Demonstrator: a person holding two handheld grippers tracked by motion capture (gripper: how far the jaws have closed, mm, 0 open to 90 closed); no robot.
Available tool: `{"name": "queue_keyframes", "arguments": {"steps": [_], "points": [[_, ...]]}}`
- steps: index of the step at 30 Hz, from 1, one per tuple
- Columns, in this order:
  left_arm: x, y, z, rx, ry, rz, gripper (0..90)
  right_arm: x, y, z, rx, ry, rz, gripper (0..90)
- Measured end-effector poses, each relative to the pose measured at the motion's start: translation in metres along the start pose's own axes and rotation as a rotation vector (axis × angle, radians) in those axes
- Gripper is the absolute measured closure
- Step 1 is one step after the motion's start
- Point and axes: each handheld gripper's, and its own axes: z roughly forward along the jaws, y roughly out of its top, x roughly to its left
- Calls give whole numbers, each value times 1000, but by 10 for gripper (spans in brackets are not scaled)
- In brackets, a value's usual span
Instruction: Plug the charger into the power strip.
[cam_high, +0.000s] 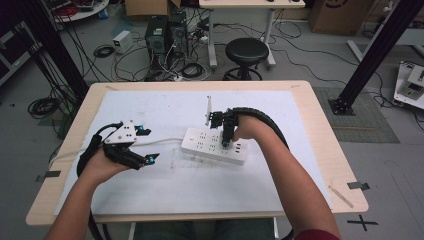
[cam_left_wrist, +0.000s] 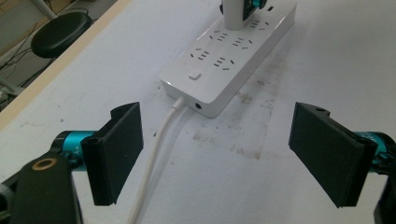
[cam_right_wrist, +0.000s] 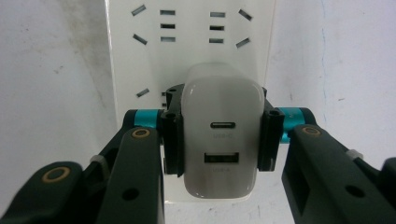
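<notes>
The right gripper (cam_right_wrist: 219, 140) is squeezing a white USB charger (cam_right_wrist: 219, 140) sitting on the power strip (cam_high: 215, 145). The left gripper (cam_left_wrist: 219, 158) is waiting wide open nearby, over the smudged white table mat (cam_high: 165, 185). Beyond, cables are lying around a black stool (cam_high: 246, 51).

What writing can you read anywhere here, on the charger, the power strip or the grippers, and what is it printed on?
"USB-C": faint grey print under the upper port of the white charger, barely legible in the right gripper view.
A second faint label under the charger's lower port: too blurred to read.
Power strip: no legible text; its button carries none that can be made out.
Left gripper and right gripper: no readable marks.
</notes>
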Motion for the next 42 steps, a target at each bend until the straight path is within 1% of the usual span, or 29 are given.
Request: {"name": "queue_keyframes", "arguments": {"steps": [1,3,6,7,10,12,13,14,15,16,17,18,19,21,22,23,24,25,26,27,28,30,33,35,38,39,40,41,42], "points": [[-1,0,1,0,-1,-4,178,0,-3,0,-21,6,10,637],[-1,0,1,1,-3,0,178,-1,-3,0,-22,4,2,637],[0,1,1,1,1,0,178,-1,-4,1,-32,9,11,636],[-1,1,1,-3,1,-8,178,-2,-5,1,-37,13,17,635],[-1,2,1,3,-1,-3,178,-3,-8,0,-56,26,31,630],[0,3,1,5,0,-2,178,-5,-10,1,-79,37,25,623],[0,3,0,7,-1,1,178,-5,-12,0,-84,36,19,566],[1,3,0,8,-1,-2,178,-6,-15,-2,-90,23,34,506],[3,3,0,8,3,-5,178,-7,-19,-5,-121,35,68,498],[4,2,1,10,4,-13,178,-9,-25,-10,-153,43,74,463],[4,2,1,10,4,-13,178,-9,-25,-10,-153,43,74,463],[5,2,1,13,4,-14,178,-8,-30,-14,-193,35,95,429],[6,3,1,17,1,-10,178,-7,-40,-23,-268,56,117,398],[7,5,1,14,2,-14,178,-4,-47,-30,-325,48,127,364],[8,5,1,13,0,-13,178,-1,-54,-35,-379,63,138,361],[9,6,1,16,3,-9,178,0,-57,-37,-415,51,128,342],[9,7,1,15,4,-7,178,3,-60,-40,-447,37,144,322],[9,8,0,12,2,-7,178,6,-64,-42,-475,38,157,322],[10,9,0,10,0,-3,178,9,-67,-43,-512,31,148,314],[11,9,0,7,1,-10,178,12,-70,-44,-547,14,158,301],[12,8,0,0,2,-22,178,14,-74,-45,-576,16,174,301],[14,8,-1,3,1,-19,178,18,-80,-46,-614,3,182,281],[15,6,-3,-4,5,-22,178,25,-92,-46,-684,5,220,264],[14,5,-4,-9,2,-24,178,30,-101,-47,-733,2,242,229],[14,3,-4,-14,-2,-24,178,39,-116,-47,-806,-15,268,212],[15,3,-4,-11,0,-18,178,42,-119,-47,-825,-16,272,211],[15,3,-4,-11,0,-18,178,42,-119,-47,-825,-16,272,211],[14,1,-4,-22,-4,-19,178,53,-131,-46,-881,-25,286,204],[14,1,-4,-22,-4,-19,178,53,-131,-46,-881,-25,286,204]]}}
